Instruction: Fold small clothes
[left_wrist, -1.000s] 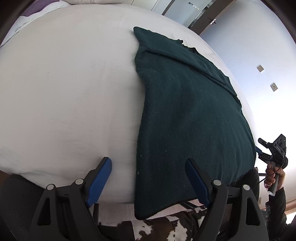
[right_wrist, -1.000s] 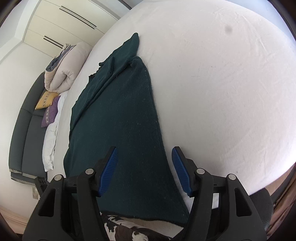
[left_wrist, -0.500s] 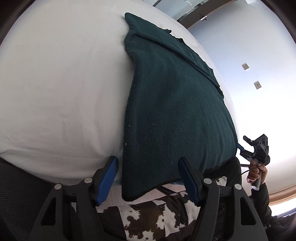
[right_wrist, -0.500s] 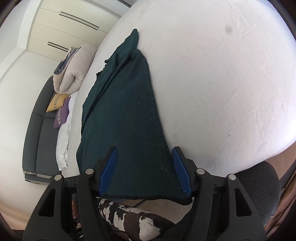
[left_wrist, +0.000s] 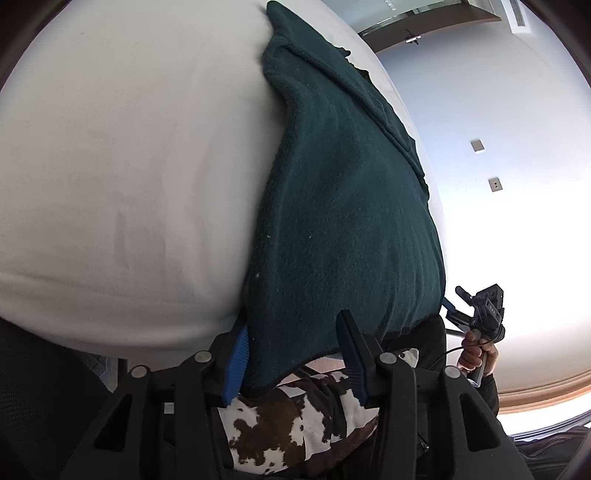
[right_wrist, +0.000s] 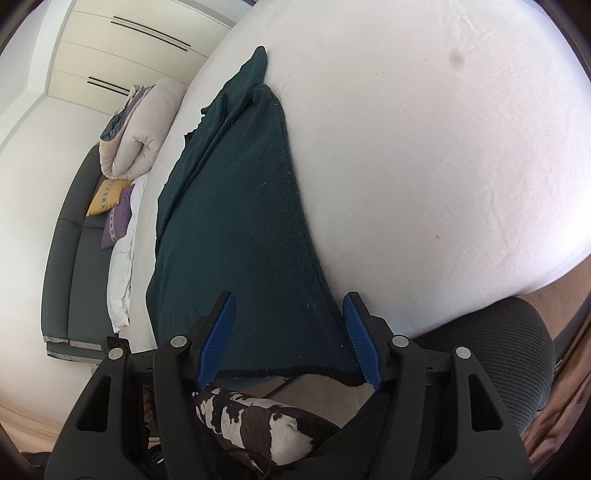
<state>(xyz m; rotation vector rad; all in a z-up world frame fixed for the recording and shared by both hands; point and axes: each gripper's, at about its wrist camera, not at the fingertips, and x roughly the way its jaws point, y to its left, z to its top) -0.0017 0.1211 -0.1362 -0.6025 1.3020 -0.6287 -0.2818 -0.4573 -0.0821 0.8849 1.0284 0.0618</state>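
A dark green knitted garment (left_wrist: 343, 206) lies flat on the white bed (left_wrist: 129, 166), its near hem hanging over the bed's front edge. My left gripper (left_wrist: 291, 356) is open, its jaws straddling the hem's left corner without closing on it. In the right wrist view the same garment (right_wrist: 236, 240) runs away from me. My right gripper (right_wrist: 288, 339) is open, with both jaws on either side of the hem's right corner. The right gripper also shows in the left wrist view (left_wrist: 476, 314), held in a hand.
A cow-patterned cloth (right_wrist: 258, 424) lies below the hem on the person's lap. A black mesh chair (right_wrist: 517, 350) stands at the right. A dark sofa (right_wrist: 74, 258) with cushions and a rolled duvet (right_wrist: 140, 125) stand beyond the bed's left side.
Both grippers have moved down and in toward the garment's near hem. The left jaws have narrowed around the hem corner. The garment has not moved.
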